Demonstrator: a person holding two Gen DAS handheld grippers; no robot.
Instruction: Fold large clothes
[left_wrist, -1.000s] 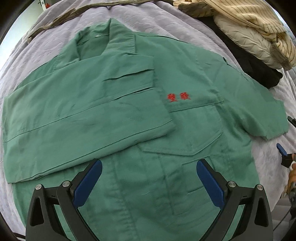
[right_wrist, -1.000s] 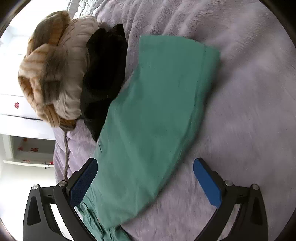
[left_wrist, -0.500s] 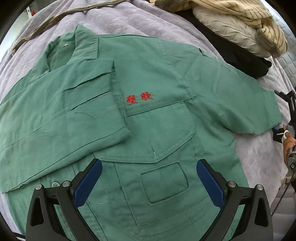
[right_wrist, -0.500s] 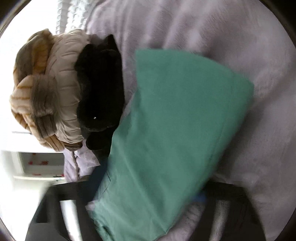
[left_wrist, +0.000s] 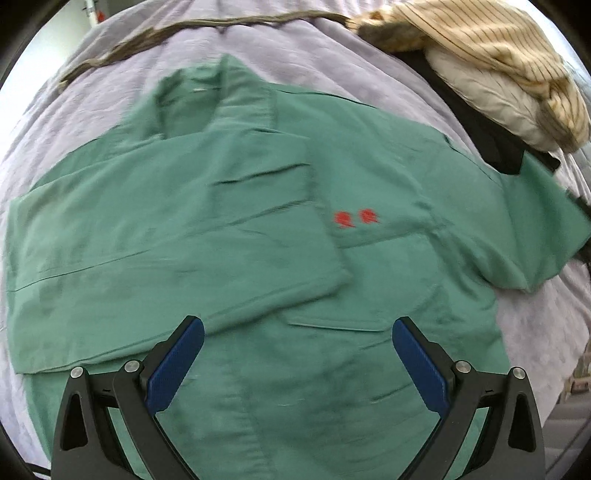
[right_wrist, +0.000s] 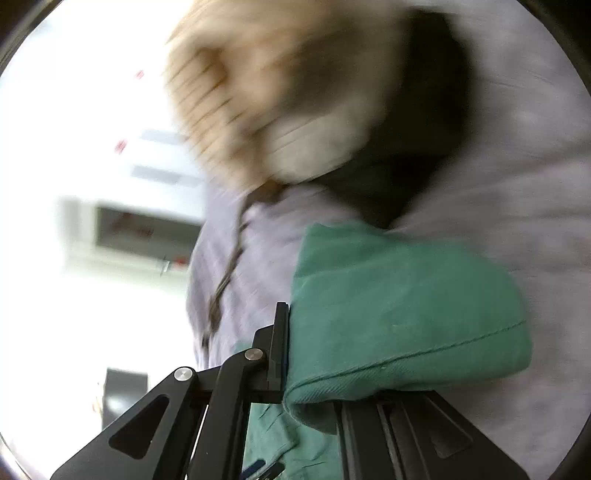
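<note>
A green work jacket (left_wrist: 258, 229) with red embroidered characters (left_wrist: 356, 218) lies front up on a lilac bedspread (left_wrist: 295, 55). Its left sleeve (left_wrist: 147, 251) is folded across the chest. Its right sleeve (left_wrist: 535, 229) lies out to the right. My left gripper (left_wrist: 297, 362) is open and empty, hovering over the jacket's lower front. In the right wrist view my right gripper (right_wrist: 295, 369) is shut on the right sleeve's cuff (right_wrist: 399, 325), which drapes over its fingers.
A pile of clothes lies at the back right: a striped beige garment (left_wrist: 491, 40), a cream padded one (left_wrist: 491, 96) and a black one (left_wrist: 480, 125). A brown cord (left_wrist: 177, 33) runs along the far edge of the bedspread. White furniture (right_wrist: 140, 229) stands beyond the bed.
My right gripper has closed on the right sleeve's cuff and lifted it. My left gripper swung right, then back left over the jacket, and stayed open.
</note>
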